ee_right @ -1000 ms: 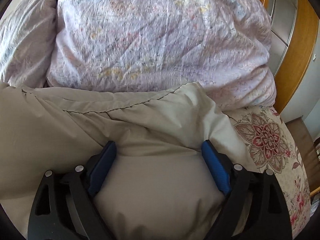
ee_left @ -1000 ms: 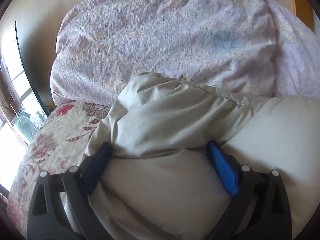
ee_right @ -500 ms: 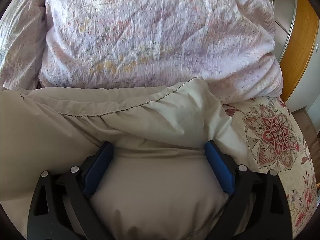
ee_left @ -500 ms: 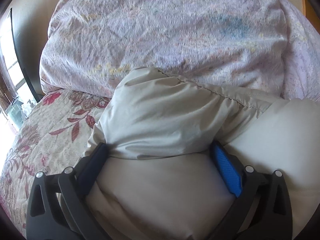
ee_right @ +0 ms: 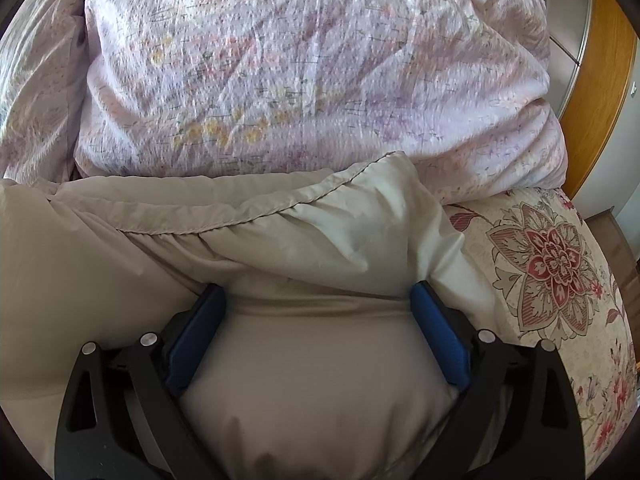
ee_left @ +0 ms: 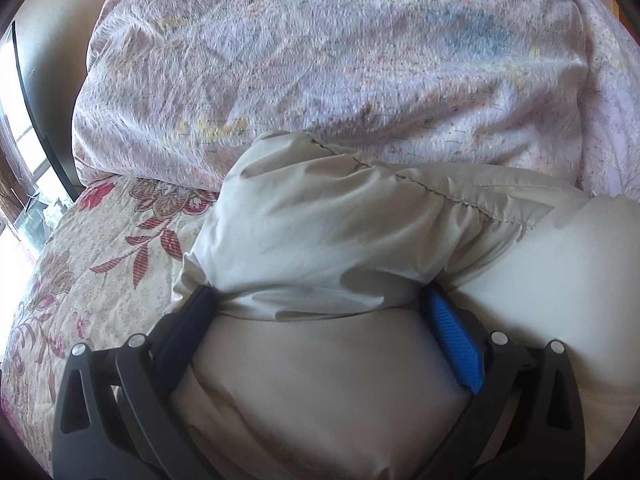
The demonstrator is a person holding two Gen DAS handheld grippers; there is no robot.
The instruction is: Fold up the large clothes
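Observation:
A puffy beige garment (ee_left: 320, 220) lies on the bed, with a stitched hem folded over towards the far side. My left gripper (ee_left: 318, 296) stands wide open over its left end. The padding bulges up between the blue pads (ee_left: 456, 344), whose inner faces show. My right gripper (ee_right: 318, 291) is wide open in the same way over the garment's (ee_right: 320, 232) right end, fabric swelling between its pads (ee_right: 440, 336). Both grippers point steeply down at the cloth. The fingertips sink into a crease across the fabric.
A bulky lilac flowered duvet (ee_left: 320, 60) (ee_right: 300, 60) is heaped just beyond the garment. The floral bedspread (ee_left: 100, 260) (ee_right: 552, 260) shows at both sides. A bright window (ee_left: 20, 128) is at far left, and a wooden door frame (ee_right: 600, 80) at far right.
Both grippers have come forward and down with the garment, whose folded hem now lies closer to the duvet. The right jaws stand a little wider than before.

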